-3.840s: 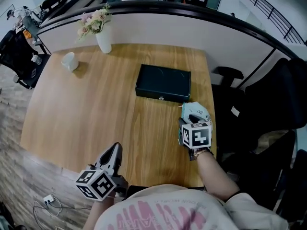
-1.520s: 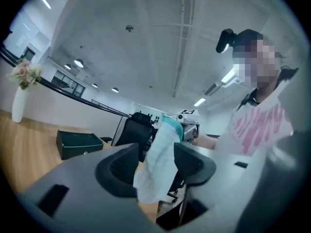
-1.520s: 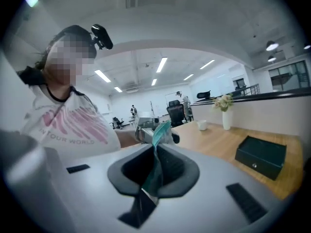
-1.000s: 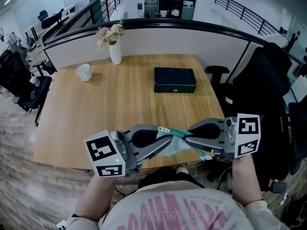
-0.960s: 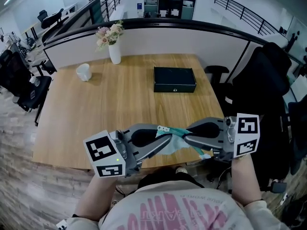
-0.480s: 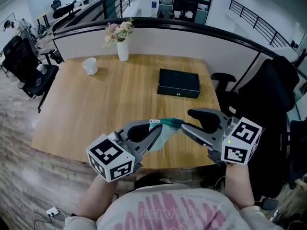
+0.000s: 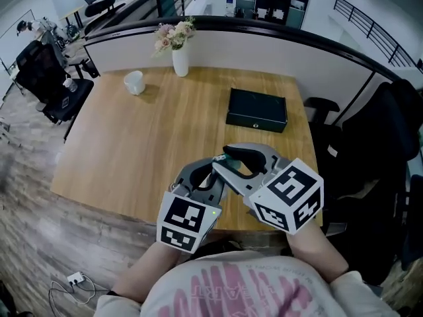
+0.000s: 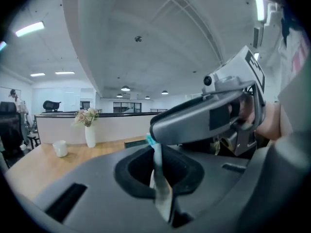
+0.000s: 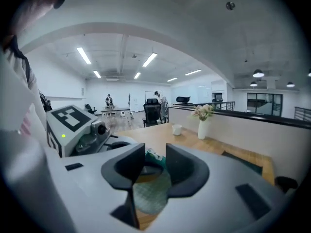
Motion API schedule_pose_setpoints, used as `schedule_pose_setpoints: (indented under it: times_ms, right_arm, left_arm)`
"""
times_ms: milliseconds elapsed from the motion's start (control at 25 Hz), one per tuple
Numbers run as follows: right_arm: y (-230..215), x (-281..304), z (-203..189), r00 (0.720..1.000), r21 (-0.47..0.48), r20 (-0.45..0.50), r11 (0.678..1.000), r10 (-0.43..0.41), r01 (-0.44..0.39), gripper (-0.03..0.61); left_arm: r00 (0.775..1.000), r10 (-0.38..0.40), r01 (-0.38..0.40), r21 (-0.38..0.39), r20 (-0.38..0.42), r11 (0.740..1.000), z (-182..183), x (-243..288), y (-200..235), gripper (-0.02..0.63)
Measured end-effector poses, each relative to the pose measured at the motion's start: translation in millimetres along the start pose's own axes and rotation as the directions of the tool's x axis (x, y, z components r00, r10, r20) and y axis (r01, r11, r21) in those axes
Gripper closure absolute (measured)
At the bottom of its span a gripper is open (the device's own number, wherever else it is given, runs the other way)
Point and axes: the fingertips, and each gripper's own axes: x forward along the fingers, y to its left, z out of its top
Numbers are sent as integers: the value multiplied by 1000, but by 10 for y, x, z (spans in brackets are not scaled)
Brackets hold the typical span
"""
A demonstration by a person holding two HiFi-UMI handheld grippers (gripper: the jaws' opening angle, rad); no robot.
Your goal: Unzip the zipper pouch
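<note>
My left gripper [image 8: 156,154] is shut on the edge of the pale green zipper pouch [image 8: 162,188], which stands edge-on between its jaws with a teal tip on top. The jaws of my right gripper [image 9: 155,155] are closing, a gap still between them; the pouch [image 9: 151,193] and its teal end sit in that gap, the pads not pressing on it. In the head view both grippers are raised over the table's near edge. The right gripper [image 7: 226,158] crosses just over the tips of the left gripper [image 7: 213,172], and the two hide the pouch.
On the wooden table [image 7: 158,137] lie a black box [image 7: 256,109], a white vase with flowers [image 7: 178,57] and a white cup [image 7: 134,82]. Dark office chairs [image 7: 390,137] stand to the right. A curved partition runs behind the table.
One second ago both grippers held the pouch stretched between them. The right one let go and opened, then swung left over the left gripper's tips, its jaws now around the pouch's top.
</note>
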Motion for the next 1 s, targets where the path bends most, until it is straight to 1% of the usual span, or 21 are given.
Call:
schedule_pose_setpoints:
  times_ms: [80, 120, 280, 400, 480, 520, 640, 760, 880, 1000]
  right_arm:
    - [25, 46, -56, 999, -18, -35, 1000, 5, -6, 445]
    - [32, 63, -76, 999, -24, -45, 1000, 5, -6, 434]
    - [47, 85, -52, 1000, -37, -29, 999, 1, -2, 439]
    - [60, 89, -26, 1000, -72, -25, 997, -13, 11, 443]
    - [58, 78, -14, 1000, -67, -19, 998, 0, -2, 447]
    - [52, 68, -2, 1000, -45, -11, 999, 15, -16, 456]
    - [36, 10, 61, 997, 59, 42, 996, 62, -64, 456]
    - [28, -64, 151, 991, 130, 113, 988, 73, -88, 460]
    - [24, -99, 210, 989, 122, 140, 990, 55, -72, 462]
    - [31, -112, 244, 990, 57, 137, 998, 19, -27, 460]
  left_arm:
    - [999, 36, -35, 40, -25, 999, -41, 18, -5, 598]
    - [998, 53, -51, 57, -35, 997, -53, 25, -2, 598]
    - [994, 105, -100, 109, -39, 989, -34, 13, 39, 600]
    - [988, 148, -139, 170, -41, 976, -26, -1, 62, 600]
    - [990, 142, -136, 169, -21, 976, -2, -11, 54, 600]
    - [991, 131, -128, 158, -5, 979, 22, -19, 49, 600]
    - [993, 115, -119, 143, 36, 983, 99, -50, 34, 601]
    - [990, 120, -130, 162, 70, 978, 170, -78, 7, 601]
    - [988, 130, -144, 181, 89, 973, 219, -88, 10, 601]
    - [985, 147, -164, 217, 92, 962, 222, -91, 28, 601]
